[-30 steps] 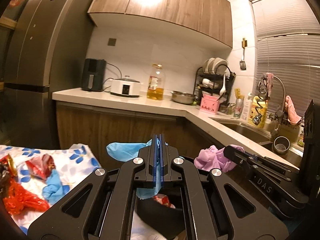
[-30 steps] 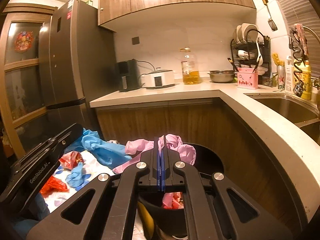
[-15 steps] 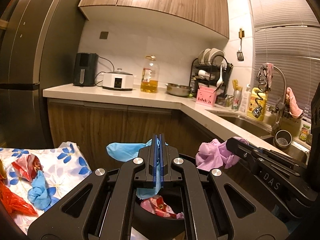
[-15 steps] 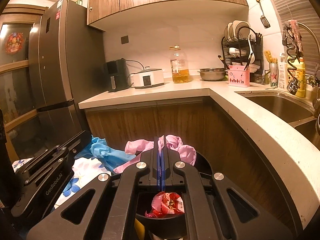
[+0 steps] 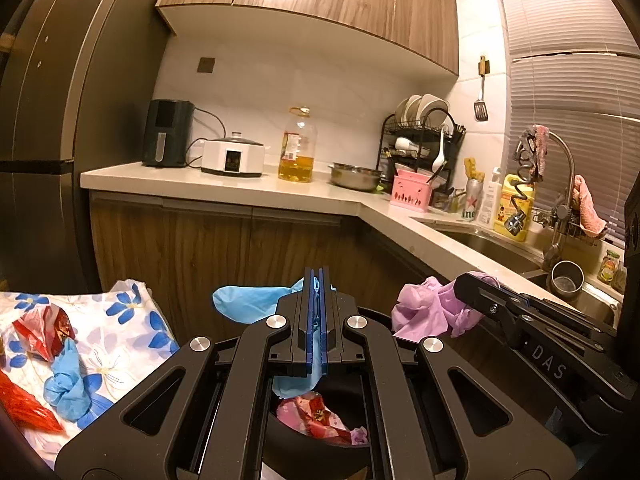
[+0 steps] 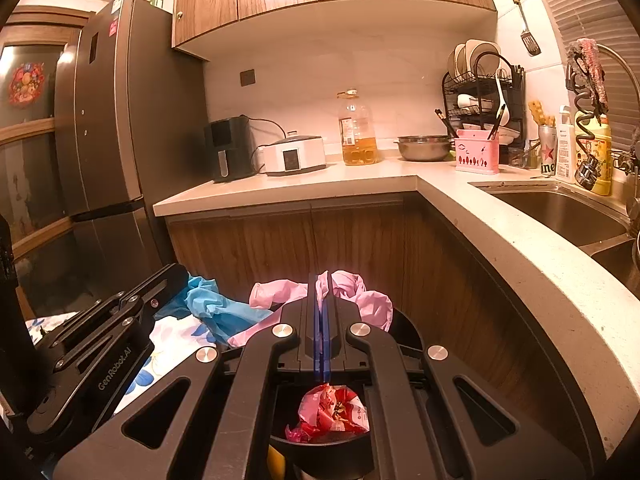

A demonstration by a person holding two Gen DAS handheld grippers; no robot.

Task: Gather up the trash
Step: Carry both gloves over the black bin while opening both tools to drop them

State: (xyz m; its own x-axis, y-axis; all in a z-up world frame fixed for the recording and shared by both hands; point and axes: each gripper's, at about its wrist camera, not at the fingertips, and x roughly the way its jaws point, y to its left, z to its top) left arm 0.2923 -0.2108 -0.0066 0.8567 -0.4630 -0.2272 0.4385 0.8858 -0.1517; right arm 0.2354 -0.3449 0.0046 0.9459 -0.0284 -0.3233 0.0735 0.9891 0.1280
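My left gripper (image 5: 316, 280) is shut on a blue glove (image 5: 248, 306) and holds it over a black trash bin (image 5: 376, 314). My right gripper (image 6: 322, 284) is shut on a pink glove (image 6: 360, 296) over the same bin (image 6: 408, 332). The pink glove also shows in the left wrist view (image 5: 428, 312), and the blue glove in the right wrist view (image 6: 216, 308). Red and pink wrappers (image 6: 332, 408) lie inside the bin. More trash lies on a floral cloth (image 5: 120, 320) at the left: a red wrapper (image 5: 44, 330), a blue wad (image 5: 66, 386) and a red plastic piece (image 5: 20, 404).
A wooden counter (image 5: 224, 240) with a white top runs behind the bin and bends right to a sink (image 6: 560, 208). A dark fridge (image 6: 108, 140) stands at the left. An air fryer, cooker, oil bottle, bowl and dish rack sit on the counter.
Both grippers have moved forward and up over the bin with their gloves still held. The wrappers inside the bin have come into view and the cloth has slid left.
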